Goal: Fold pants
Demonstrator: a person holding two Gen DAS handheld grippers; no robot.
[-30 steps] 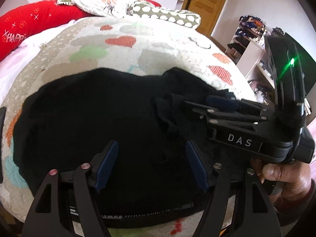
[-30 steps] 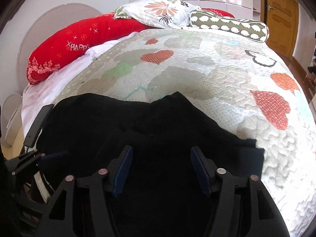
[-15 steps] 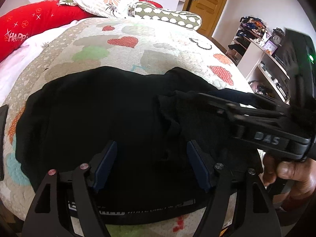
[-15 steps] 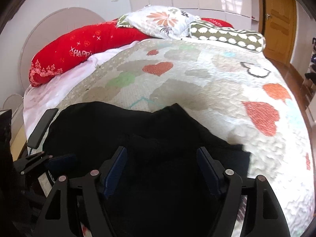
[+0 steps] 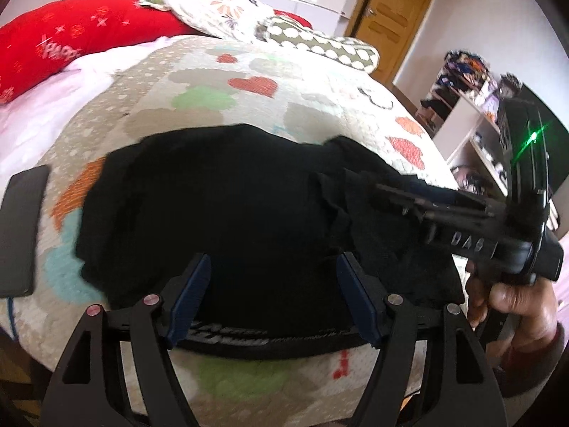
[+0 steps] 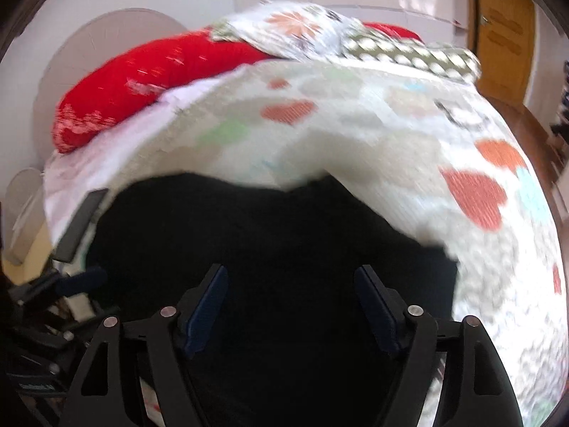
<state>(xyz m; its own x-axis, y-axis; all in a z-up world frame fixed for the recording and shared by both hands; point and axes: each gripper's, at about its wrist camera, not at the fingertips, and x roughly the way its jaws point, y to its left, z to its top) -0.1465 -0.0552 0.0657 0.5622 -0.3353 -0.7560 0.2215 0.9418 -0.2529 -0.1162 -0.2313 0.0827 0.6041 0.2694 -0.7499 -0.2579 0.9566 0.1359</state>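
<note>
Black pants (image 5: 227, 213) lie folded in a broad dark pile on the quilted bed, with the waistband at the near edge; they also fill the lower half of the right wrist view (image 6: 277, 249). My left gripper (image 5: 274, 277) is open and empty, its blue-padded fingers just above the near edge of the pants. My right gripper (image 6: 288, 288) is open and empty above the pants. In the left wrist view it reaches in from the right (image 5: 409, 195), its fingers over a raised fold of the fabric; whether they touch it is unclear.
The heart-patterned quilt (image 5: 256, 85) covers the bed. A red bolster (image 5: 71, 39) and patterned pillows (image 5: 220, 7) lie at the head. A dark phone (image 5: 21, 227) lies at the left bed edge. A wooden door (image 5: 391, 21) and shelves (image 5: 473, 114) stand at the right.
Both grippers have pulled back and up a little from the pants and stayed open. The right gripper has shifted right in the left wrist view. The pants lie unchanged.
</note>
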